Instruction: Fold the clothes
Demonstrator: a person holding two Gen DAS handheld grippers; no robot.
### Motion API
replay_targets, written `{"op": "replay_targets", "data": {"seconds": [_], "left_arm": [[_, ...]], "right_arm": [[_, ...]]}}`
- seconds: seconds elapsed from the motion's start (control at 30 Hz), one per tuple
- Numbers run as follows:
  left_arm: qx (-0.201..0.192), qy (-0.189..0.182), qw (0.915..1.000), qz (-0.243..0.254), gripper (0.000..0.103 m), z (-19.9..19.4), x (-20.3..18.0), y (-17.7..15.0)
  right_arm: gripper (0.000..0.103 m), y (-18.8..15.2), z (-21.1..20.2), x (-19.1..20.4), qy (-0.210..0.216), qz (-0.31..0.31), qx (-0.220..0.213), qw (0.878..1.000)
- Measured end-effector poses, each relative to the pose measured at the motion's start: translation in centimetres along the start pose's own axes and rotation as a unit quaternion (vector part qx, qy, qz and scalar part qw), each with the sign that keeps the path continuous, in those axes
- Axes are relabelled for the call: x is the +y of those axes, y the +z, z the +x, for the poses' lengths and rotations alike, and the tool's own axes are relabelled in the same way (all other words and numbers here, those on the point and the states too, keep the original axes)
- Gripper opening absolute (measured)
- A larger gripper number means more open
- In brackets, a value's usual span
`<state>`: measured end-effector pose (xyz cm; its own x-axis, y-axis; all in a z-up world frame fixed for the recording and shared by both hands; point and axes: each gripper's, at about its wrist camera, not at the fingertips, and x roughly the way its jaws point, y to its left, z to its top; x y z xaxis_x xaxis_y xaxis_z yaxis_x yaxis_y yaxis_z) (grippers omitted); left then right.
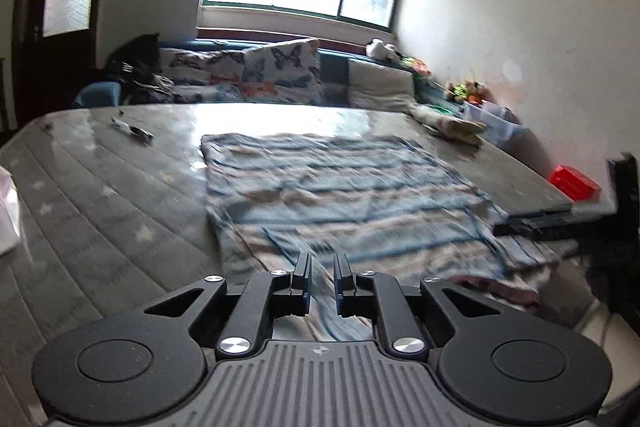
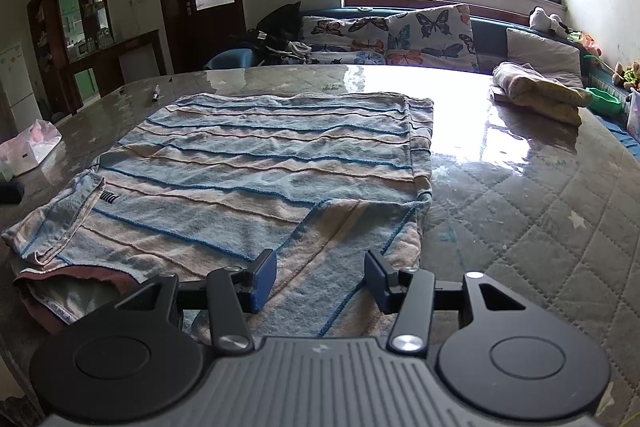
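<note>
On the shiny quilted mattress (image 2: 540,195) a striped shirt (image 2: 256,163) lay spread flat, its near hem close to the near edge and its right sleeve (image 2: 344,247) folded in over the body.

The right gripper (image 2: 320,279) hovered over that folded sleeve with its jaws moderately wide and nothing between them. The left gripper (image 1: 322,277) stood above the shirt's near left part; its jaws were narrow with a small gap, and cloth showed behind the gap, though I judged it not pinched.

Trouble could come from the slick cover: a pull on one corner might slide the whole shirt rather than fold it, and the tucked sleeve could flop back out. A grab too deep might also catch both layers at the collar (image 2: 72,291), which sat bunched at the near left.

Room was generous. To the far right a folded cloth (image 2: 536,87) lay well apart, a marker (image 2: 156,91) lay at the far left, and a bag (image 2: 32,147) sat on the left side. Bare mattress stretched to the right of the shirt.
</note>
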<state>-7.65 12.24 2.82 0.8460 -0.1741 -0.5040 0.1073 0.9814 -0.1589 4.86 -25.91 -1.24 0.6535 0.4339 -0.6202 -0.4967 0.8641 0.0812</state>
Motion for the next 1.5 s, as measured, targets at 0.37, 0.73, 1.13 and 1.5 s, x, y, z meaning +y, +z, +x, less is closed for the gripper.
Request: {"op": "replay_targets", "data": {"seconds": [0.37,0.73,1.13,1.5], "left_arm": [[0.047,0.060,0.9970,-0.010,0.012,6.3,3.5,1.9],[0.066,0.051,0.9961,0.029,0.012,7.6,2.6,1.2],[0.076,0.020,0.9952,0.058,0.013,3.9,1.3,-1.4],[0.073,0.014,0.9944,0.075,0.013,1.3,-0.2,-2.6]], "right_arm": [[0.050,-0.2,0.2,0.0,-0.001,0.007,0.002,1.000],[0.050,-0.4,0.3,-0.1,-0.001,0.012,0.002,1.000],[0.051,-0.5,-0.1,0.0,-0.001,0.012,0.001,1.000],[0.052,-0.7,-0.3,0.0,-0.001,0.014,0.000,1.000]]}}
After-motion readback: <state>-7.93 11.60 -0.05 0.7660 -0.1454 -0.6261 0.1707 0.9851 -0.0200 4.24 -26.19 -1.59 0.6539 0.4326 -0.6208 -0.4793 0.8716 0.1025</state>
